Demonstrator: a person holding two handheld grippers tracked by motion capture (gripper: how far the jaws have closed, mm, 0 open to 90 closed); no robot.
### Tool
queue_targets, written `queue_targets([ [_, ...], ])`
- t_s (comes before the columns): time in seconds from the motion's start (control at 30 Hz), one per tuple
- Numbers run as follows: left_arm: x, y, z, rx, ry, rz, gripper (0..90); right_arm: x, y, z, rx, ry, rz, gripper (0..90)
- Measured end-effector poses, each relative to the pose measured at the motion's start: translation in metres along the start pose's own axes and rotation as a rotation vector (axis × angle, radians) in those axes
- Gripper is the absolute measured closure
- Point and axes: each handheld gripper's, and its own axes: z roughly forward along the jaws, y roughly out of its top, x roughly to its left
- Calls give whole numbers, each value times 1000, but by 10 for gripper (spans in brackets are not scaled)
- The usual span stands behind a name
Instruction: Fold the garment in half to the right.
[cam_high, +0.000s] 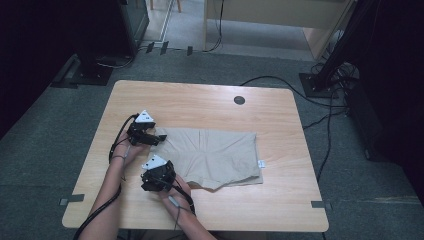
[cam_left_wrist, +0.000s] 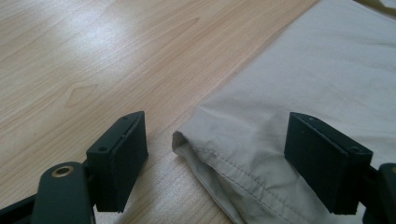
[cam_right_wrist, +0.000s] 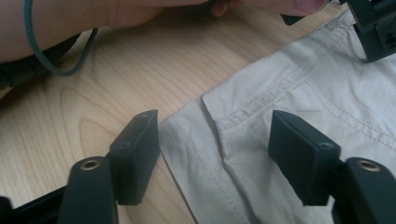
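Beige shorts (cam_high: 212, 157): both grippers' fingers gape open astride its left edge, forearms angled inward.

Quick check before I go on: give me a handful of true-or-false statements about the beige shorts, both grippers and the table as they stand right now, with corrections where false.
1. The beige shorts lie flat on the wooden table. True.
2. The left gripper is clamped shut on the cloth. False: its jaws stand apart, with a hemmed corner of the shorts between them and neither pad pressing on it.
3. The right gripper has its jaws open over an edge of the shorts. True.
4. Both grippers work at the right end of the shorts in the high view. False: both are at the left end.
5. A small white tag sticks out at the right edge of the shorts. True.
6. The shorts hang over the table's edge. False: they lie wholly on the tabletop.
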Motion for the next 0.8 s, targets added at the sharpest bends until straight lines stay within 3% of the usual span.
queue_targets([
  [0.13, 0, 0, 0, 2, 3, 5, 214, -1, 0, 0, -19, 11, -8, 571],
  [0.23, 0, 0, 0, 0, 0, 4, 214, 0, -1, -1, -29, 11, -24, 649],
  [0.37, -1, 0, 0, -2, -10, 4, 214, -7, -2, -2, -31, 3, -14, 829],
  [0.53, -4, 0, -1, -4, -60, 26, 214, -12, -3, -3, -31, 15, 20, 853],
  [0.63, -6, 0, 0, 1, -46, 45, 218, -15, -3, -3, -31, 22, 33, 852],
  [0.8, 0, -3, -5, -30, -27, -15, 428, -15, -4, -4, -28, 20, 29, 852],
])
